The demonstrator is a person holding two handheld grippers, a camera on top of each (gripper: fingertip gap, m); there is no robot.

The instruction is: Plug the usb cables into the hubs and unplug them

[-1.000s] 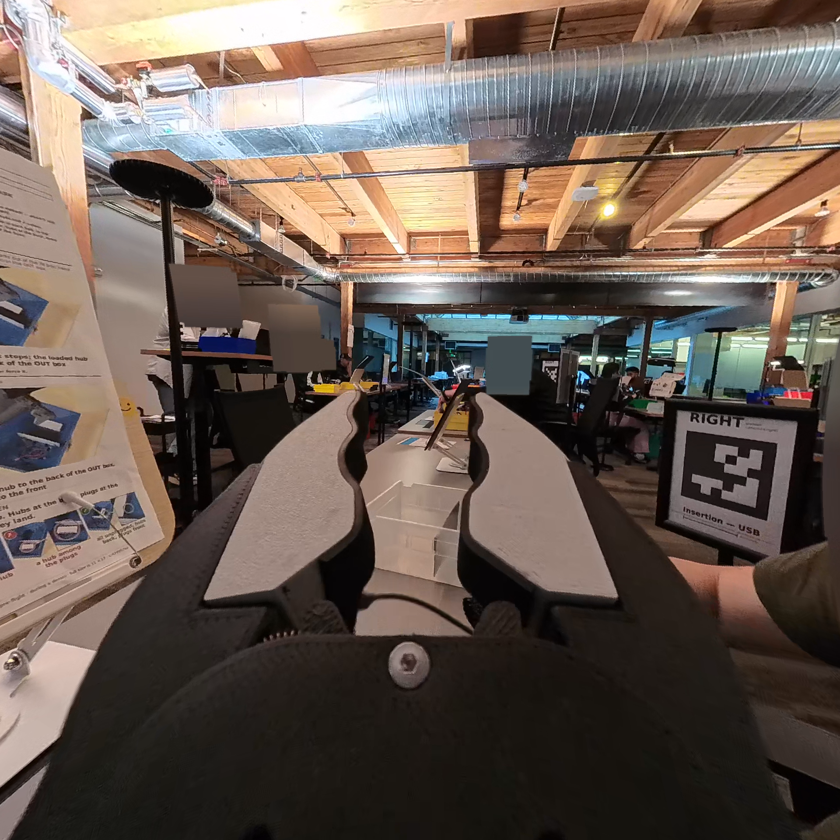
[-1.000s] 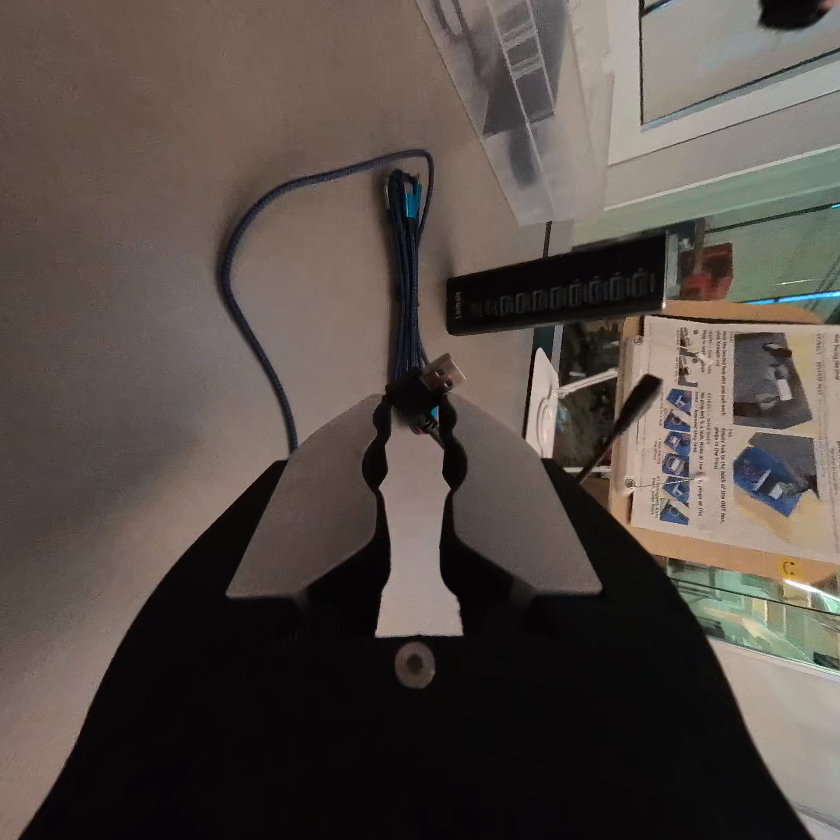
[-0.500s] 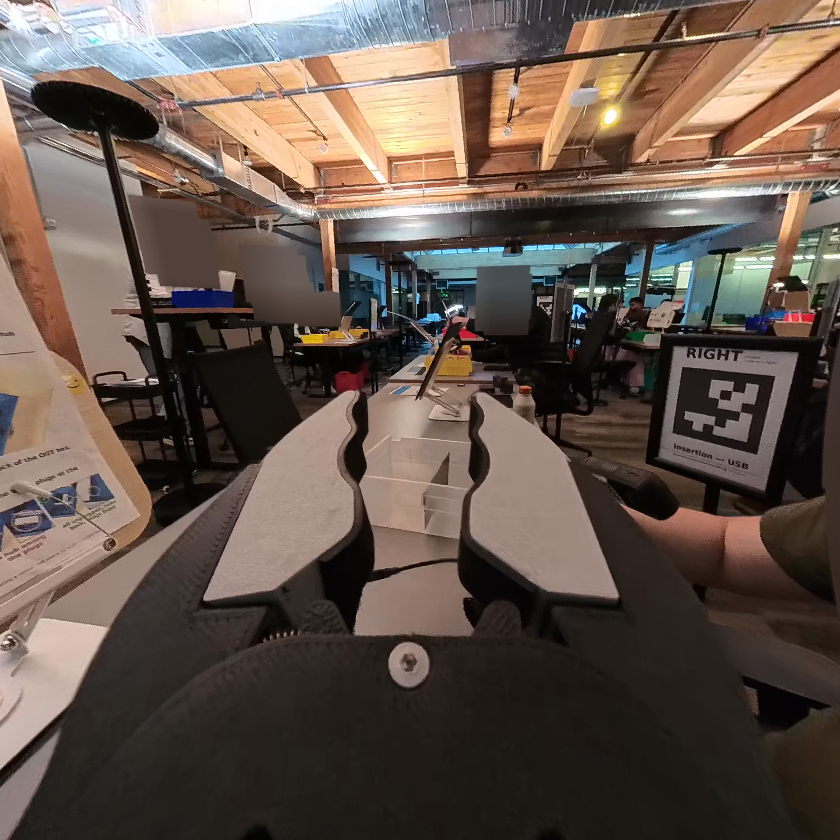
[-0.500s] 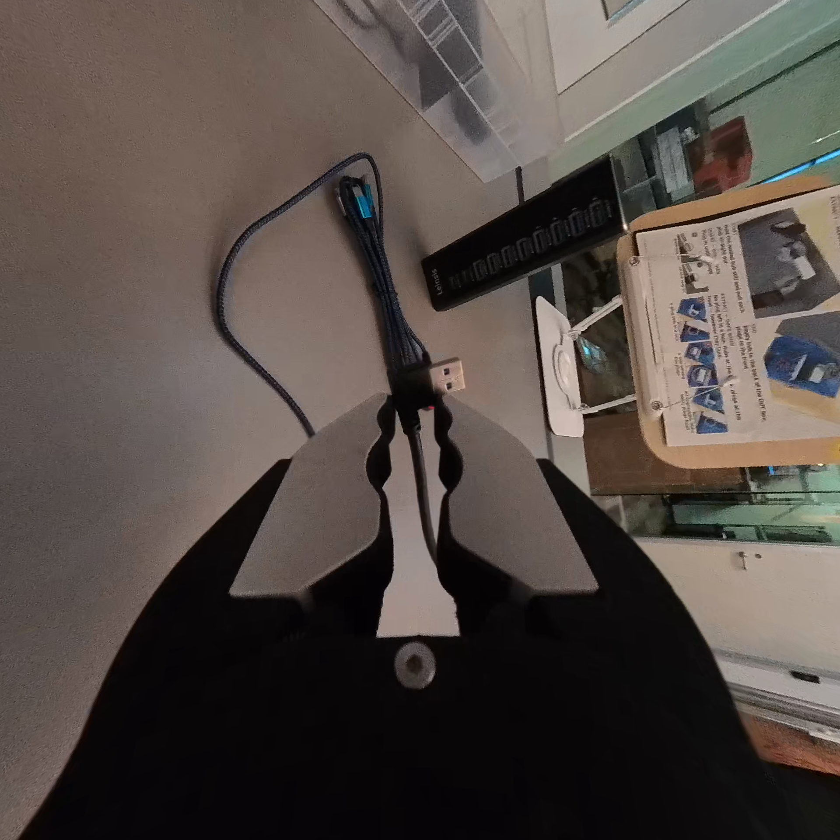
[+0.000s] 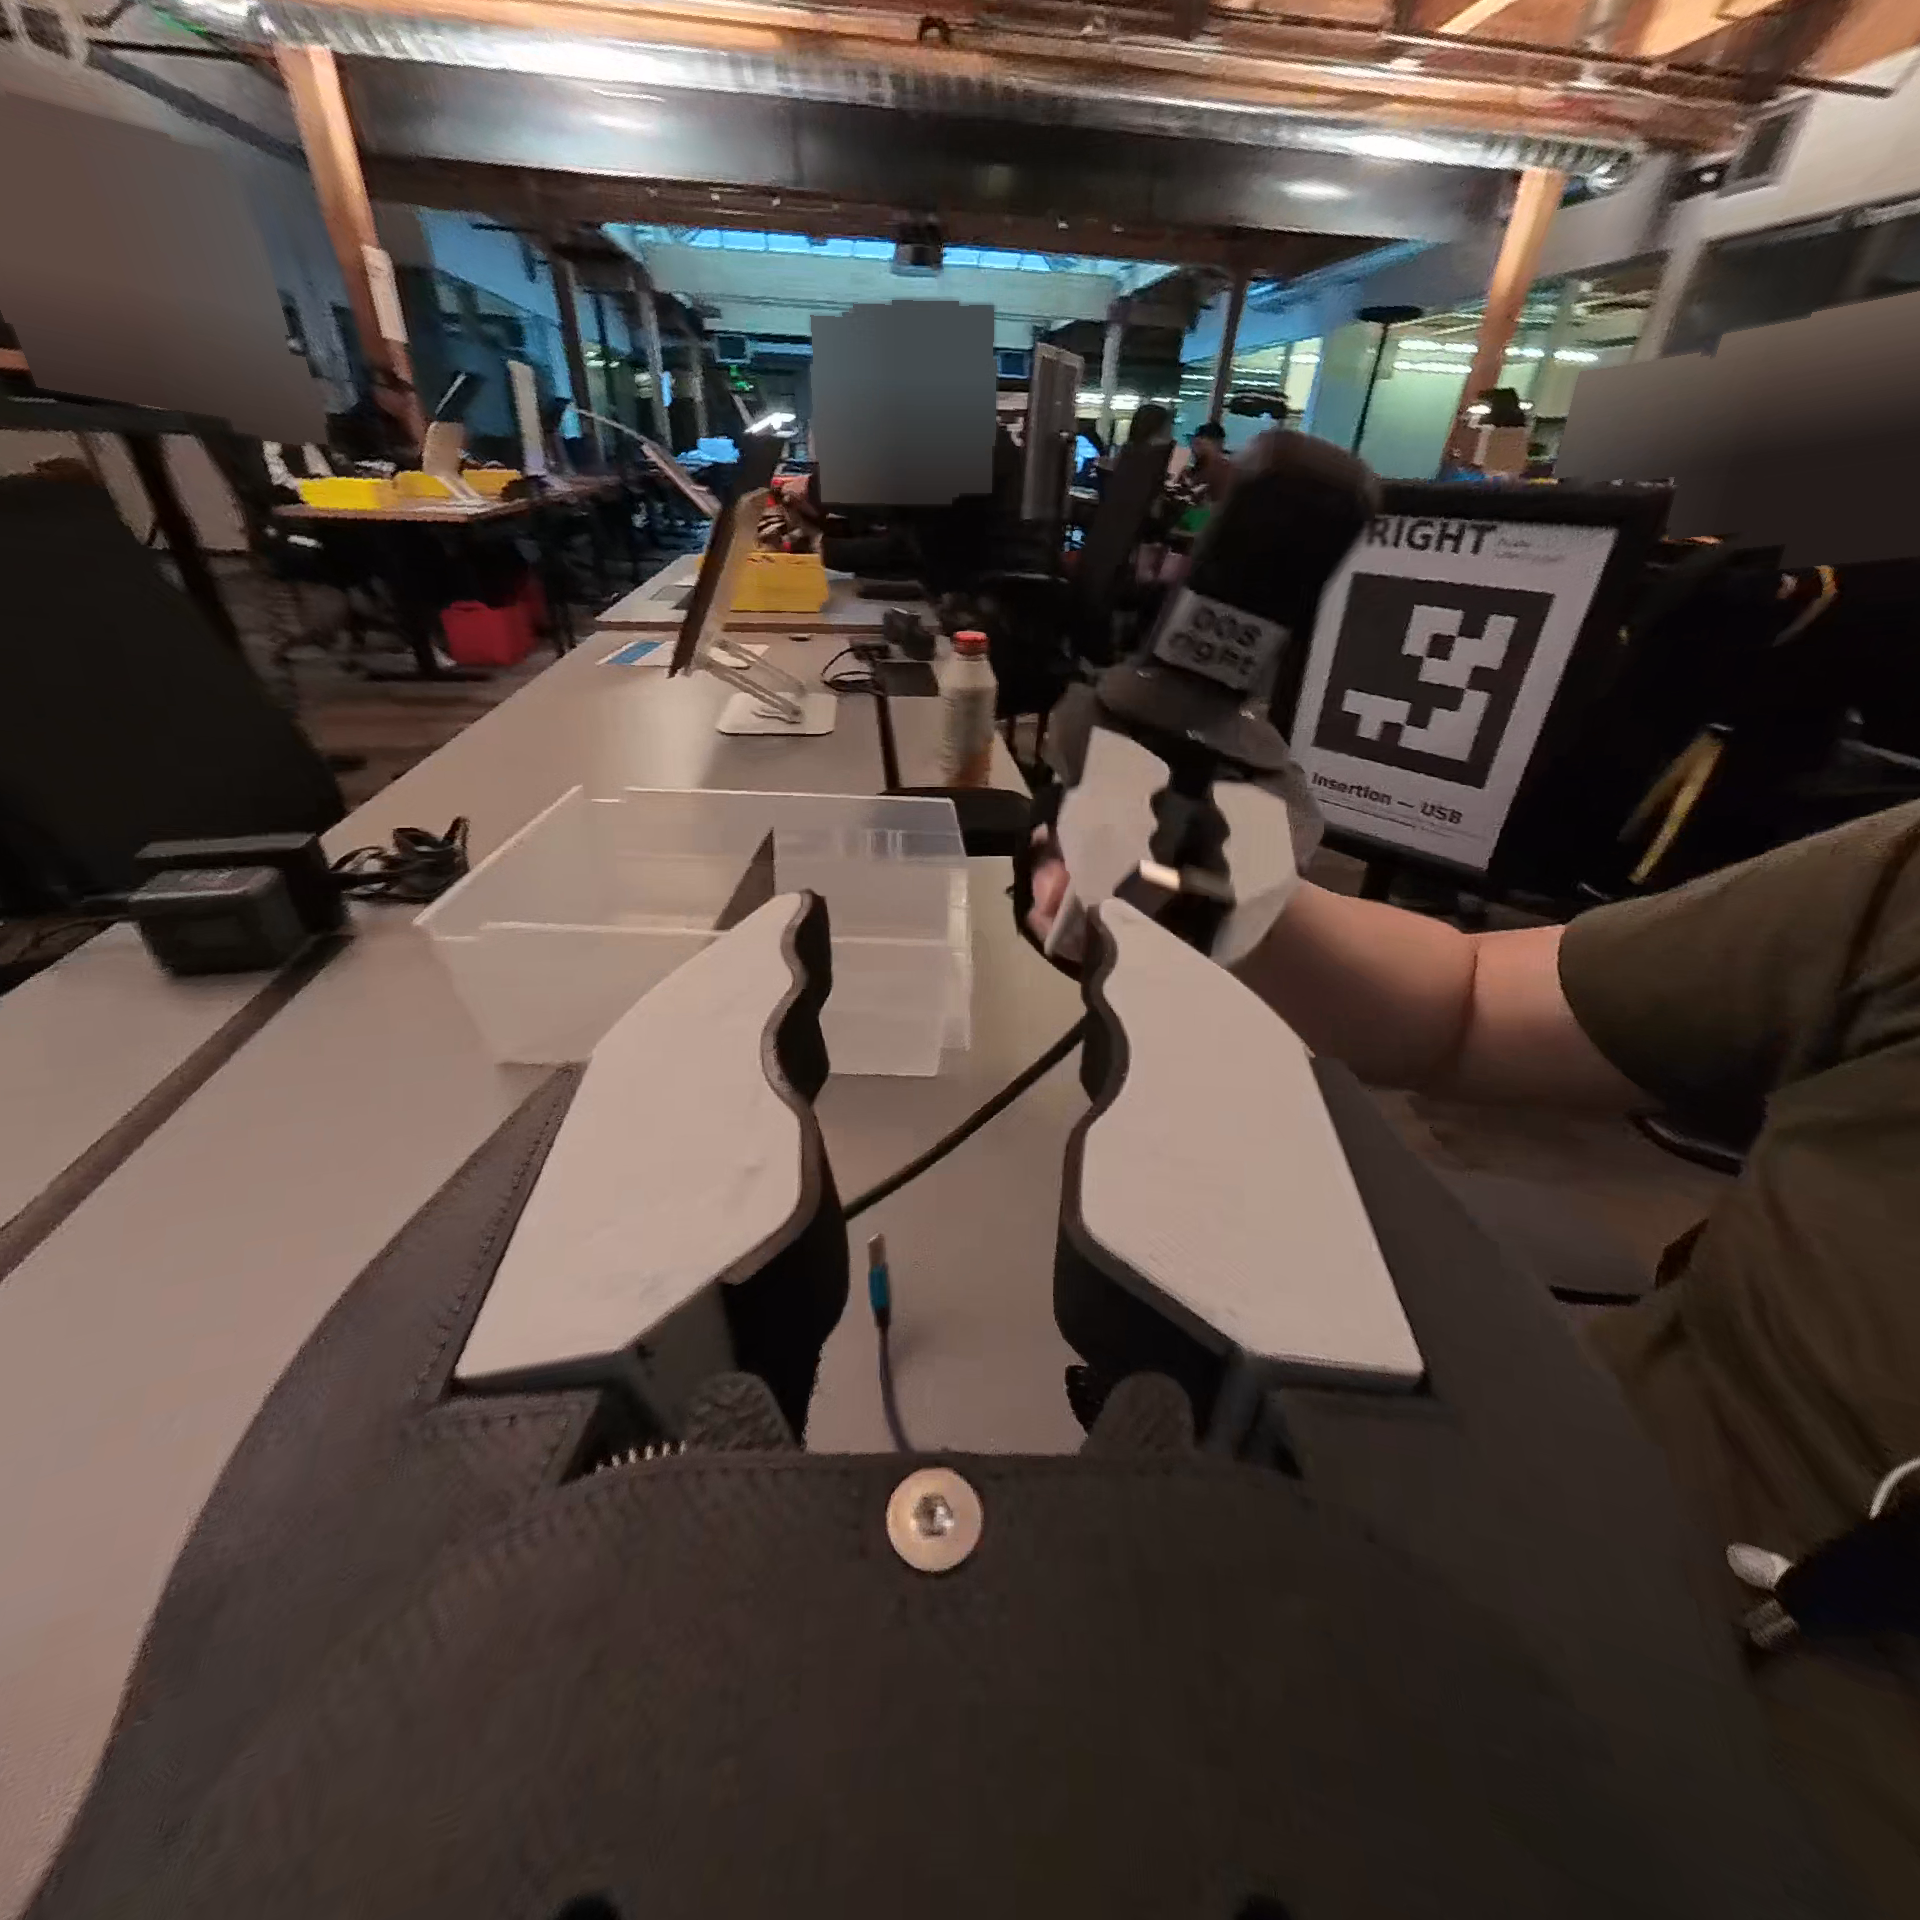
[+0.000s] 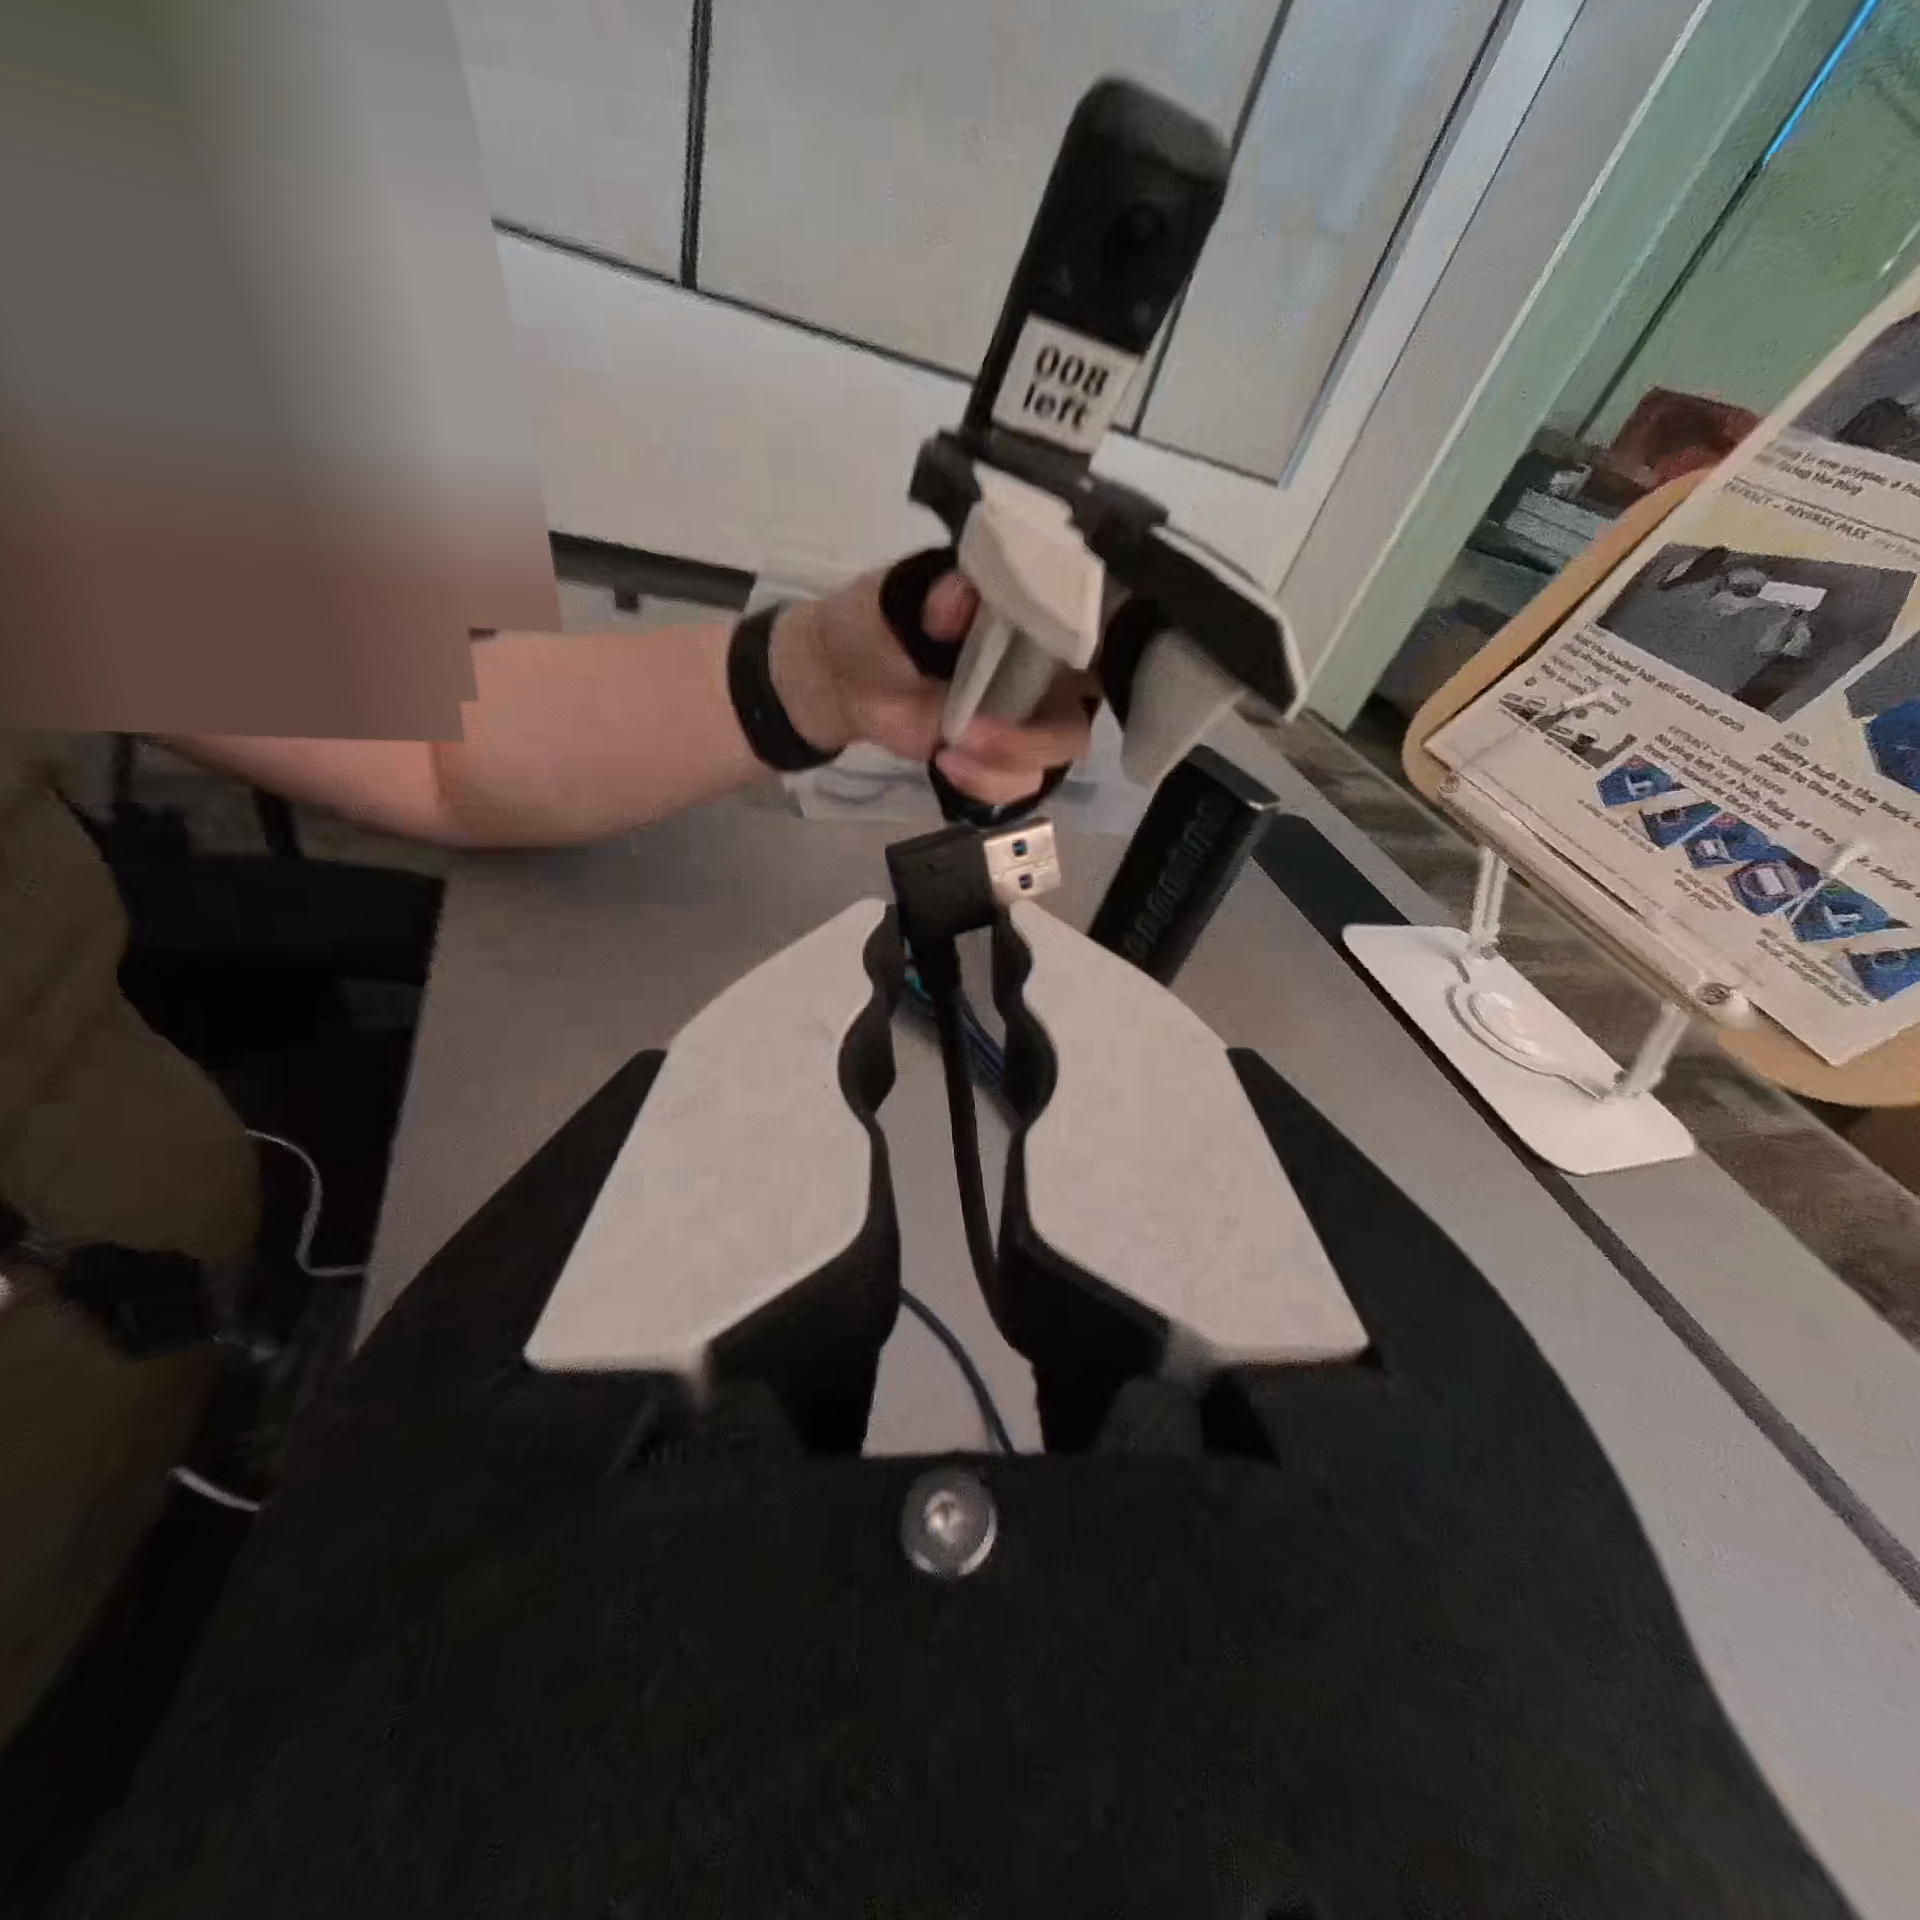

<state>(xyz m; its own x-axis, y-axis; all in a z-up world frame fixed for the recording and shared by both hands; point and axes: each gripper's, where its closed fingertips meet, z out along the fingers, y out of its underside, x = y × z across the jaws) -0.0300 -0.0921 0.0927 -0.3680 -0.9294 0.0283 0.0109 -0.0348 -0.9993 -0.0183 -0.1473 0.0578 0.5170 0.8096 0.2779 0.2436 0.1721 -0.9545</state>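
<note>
While both grippers hang above the grey desk (image 5: 312,1091), only the right one carries a cable.

Going left to right: the left gripper (image 5: 956,940) has its fingers spread wide apart with nothing between them; under its gap on the desk lies a blue-tipped cable end (image 5: 879,1286), and just ahead of its fingertips stands a clear plastic bin (image 5: 582,935). The right gripper (image 6: 940,920) is clamped on the black cable just below its USB plug (image 6: 982,868), whose metal tip points off to that gripper's right. Beyond the plug, slightly right, a black hub (image 6: 1179,878) rests on the desk; further right stands an instruction sheet on a stand (image 6: 1704,790).
</note>
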